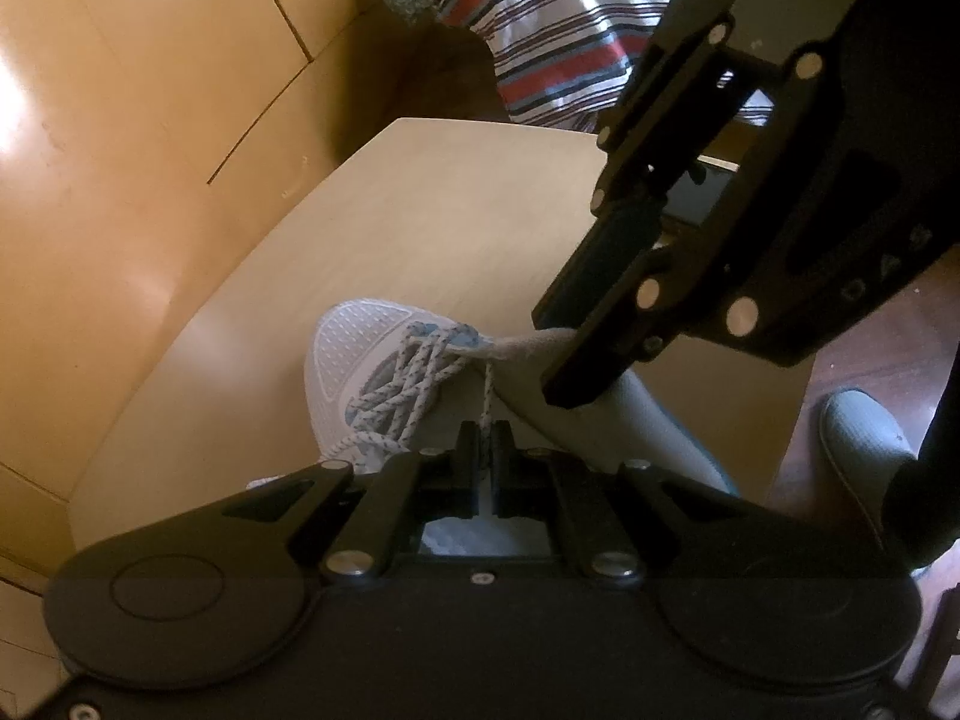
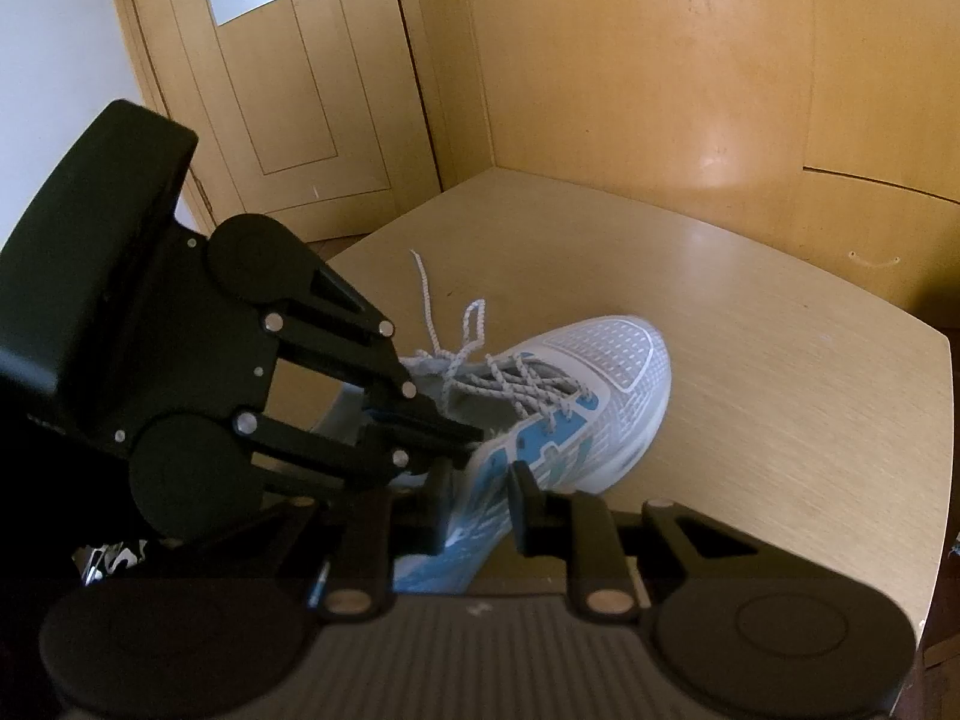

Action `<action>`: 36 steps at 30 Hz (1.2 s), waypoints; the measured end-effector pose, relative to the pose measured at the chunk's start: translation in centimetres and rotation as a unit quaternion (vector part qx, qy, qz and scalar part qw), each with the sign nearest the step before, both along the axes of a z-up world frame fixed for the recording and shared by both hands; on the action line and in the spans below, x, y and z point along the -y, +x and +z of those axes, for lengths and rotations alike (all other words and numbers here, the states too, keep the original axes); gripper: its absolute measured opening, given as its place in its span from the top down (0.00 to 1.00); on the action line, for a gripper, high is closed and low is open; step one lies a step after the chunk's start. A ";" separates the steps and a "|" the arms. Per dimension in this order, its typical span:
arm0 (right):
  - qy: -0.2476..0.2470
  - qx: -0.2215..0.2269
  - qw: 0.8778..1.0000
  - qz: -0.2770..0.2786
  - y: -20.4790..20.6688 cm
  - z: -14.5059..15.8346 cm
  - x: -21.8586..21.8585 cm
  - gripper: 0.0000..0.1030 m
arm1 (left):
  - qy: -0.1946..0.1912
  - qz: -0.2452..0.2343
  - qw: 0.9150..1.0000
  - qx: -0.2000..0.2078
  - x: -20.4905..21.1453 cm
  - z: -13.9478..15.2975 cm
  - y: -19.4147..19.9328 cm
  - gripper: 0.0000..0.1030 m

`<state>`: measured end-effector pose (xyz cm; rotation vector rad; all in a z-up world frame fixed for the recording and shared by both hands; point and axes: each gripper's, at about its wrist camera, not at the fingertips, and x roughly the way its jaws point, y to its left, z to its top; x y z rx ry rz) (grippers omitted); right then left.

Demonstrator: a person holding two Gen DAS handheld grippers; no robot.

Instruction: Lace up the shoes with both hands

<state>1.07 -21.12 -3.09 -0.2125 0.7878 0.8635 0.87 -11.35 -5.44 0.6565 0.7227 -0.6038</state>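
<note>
Pale wooden panelling backs a light worktop [image 2: 780,360] on which the white and blue shoe [image 2: 600,372] lies. At the centre, the left gripper [image 1: 485,438] has its fingers [image 1: 465,441] clenched on a speckled lace [image 1: 487,396] that runs up taut to the eyelets. The right gripper [image 2: 480,498] has its fingers [image 2: 521,483] grasping the shoe's blue side wall, with the pads against it. Only the right wrist view shows a loose lace end [image 2: 423,282] and a loop standing above the tongue, plus a door [image 2: 288,72] behind. Only the left wrist view shows a striped cloth [image 1: 558,18] beyond the worktop's far edge.
</note>
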 end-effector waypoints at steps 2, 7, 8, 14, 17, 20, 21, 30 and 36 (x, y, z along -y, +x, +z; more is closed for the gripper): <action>0.000 0.000 1.000 0.000 0.0 0.0 0.0 0.80 | -0.001 0.000 1.000 0.000 0.0 0.0 0.0 0.99; 0.000 -0.001 1.000 0.000 0.0 0.0 0.0 0.80 | -0.003 0.000 1.000 0.001 0.0 0.2 -0.1 0.99; -0.001 0.000 1.000 0.000 -0.1 0.0 0.0 0.80 | -0.004 -0.001 1.000 0.001 0.1 0.2 -0.1 0.99; -0.002 0.001 1.000 0.001 -0.1 0.0 0.1 0.79 | -0.005 -0.004 1.000 0.006 0.3 0.6 -0.3 0.99; -0.001 -0.001 1.000 -0.001 0.0 0.0 0.2 0.79 | -0.004 -0.017 1.000 0.002 0.4 0.7 -0.7 0.99; -0.001 -0.003 1.000 -0.002 0.2 -0.1 0.3 0.79 | -0.004 -0.021 1.000 0.003 0.4 0.6 -0.9 0.99; -0.001 -0.003 1.000 -0.001 0.2 -0.1 0.2 0.79 | -0.004 -0.020 1.000 0.003 0.4 0.6 -0.9 0.99; -0.002 -0.003 1.000 0.001 0.4 -0.1 0.2 0.79 | -0.003 -0.024 1.000 -0.001 0.4 0.5 -1.0 0.99; -0.002 -0.003 1.000 0.001 0.5 -0.1 0.3 0.79 | -0.001 -0.026 1.000 -0.003 0.5 0.5 -1.0 0.99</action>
